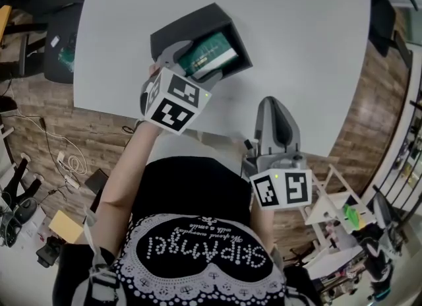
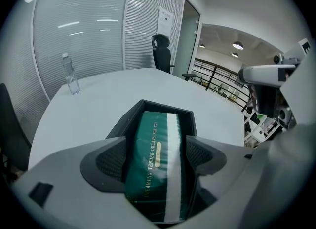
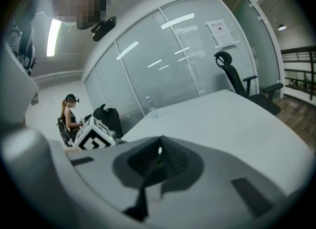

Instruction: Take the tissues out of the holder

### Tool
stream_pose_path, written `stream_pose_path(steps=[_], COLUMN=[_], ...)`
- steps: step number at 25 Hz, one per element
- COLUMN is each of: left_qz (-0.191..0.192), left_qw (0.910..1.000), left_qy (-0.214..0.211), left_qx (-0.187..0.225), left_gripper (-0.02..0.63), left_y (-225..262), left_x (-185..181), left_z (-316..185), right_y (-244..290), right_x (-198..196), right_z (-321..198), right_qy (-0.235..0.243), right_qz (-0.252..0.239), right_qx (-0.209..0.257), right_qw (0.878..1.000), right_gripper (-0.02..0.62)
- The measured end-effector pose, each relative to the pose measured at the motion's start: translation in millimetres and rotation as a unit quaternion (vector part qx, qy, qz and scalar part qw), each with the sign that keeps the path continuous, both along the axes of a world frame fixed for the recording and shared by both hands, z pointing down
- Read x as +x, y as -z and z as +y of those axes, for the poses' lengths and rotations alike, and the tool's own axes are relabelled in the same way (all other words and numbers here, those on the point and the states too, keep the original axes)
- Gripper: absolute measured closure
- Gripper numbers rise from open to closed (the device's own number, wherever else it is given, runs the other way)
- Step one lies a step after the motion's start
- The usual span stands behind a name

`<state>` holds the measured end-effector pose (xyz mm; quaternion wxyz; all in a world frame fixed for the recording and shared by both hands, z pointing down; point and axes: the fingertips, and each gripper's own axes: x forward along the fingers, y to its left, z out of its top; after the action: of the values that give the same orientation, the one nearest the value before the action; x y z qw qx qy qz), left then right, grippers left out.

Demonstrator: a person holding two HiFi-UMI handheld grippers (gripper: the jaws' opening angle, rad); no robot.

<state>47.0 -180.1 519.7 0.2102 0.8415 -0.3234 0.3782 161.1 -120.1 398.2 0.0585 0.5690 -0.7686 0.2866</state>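
Left gripper view, fingers point(image 2: 111, 163) spread astride tissues point(image 2: 155, 166) (holder point(image 2: 120, 123) walls close).

It was an office meeting room: a large white table point(image 1: 297, 47) stood beside glass partition walls point(image 2: 84, 35) fitted with blinds. A black swivel chair point(image 2: 162, 55) waited at the table's far edge. A water bottle point(image 2: 70, 75) stood on the tabletop, and ceiling lights point(image 2: 238, 45) shone beyond the doorway.

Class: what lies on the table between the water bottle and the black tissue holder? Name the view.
Nothing: the white table between the water bottle and the black holder is bare, seen in the left gripper view.
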Motion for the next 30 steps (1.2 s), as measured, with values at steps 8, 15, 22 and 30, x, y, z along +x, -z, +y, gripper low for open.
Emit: stream_pose_path(steps=[8,15,22,30], left_qz=[-0.026,-0.041,-0.048,-0.051], left_qw=[0.9994,0.9973,0.9948,0.9952], left_qy=[0.005,-0.001,-0.007,-0.015], left_qx=[-0.025,-0.062,-0.090,-0.082], left_gripper=[0.235,0.238,0.241,0.258], left_y=[-9.0,-15.9,-21.0,-20.3], left_x=[-1.8,-0.4,1.1,0.7], left_z=[-1.9,1.8,3.5,2.2], right_y=[-3.1,-3.6,-5.1,-4.4], right_x=[-1.0,-1.1,-0.9,-5.2], right_z=[-2.7,-1.4,-1.4,-2.5], right_qy=[0.002,0.005,0.007,0.012], right_qz=[-0.002,-0.005,-0.004,-0.004], right_qx=[-0.006,-0.006,-0.009,-0.009], right_qw=[1.000,1.000,1.000,1.000], right_gripper=[0.560,0.560,0.560,0.560])
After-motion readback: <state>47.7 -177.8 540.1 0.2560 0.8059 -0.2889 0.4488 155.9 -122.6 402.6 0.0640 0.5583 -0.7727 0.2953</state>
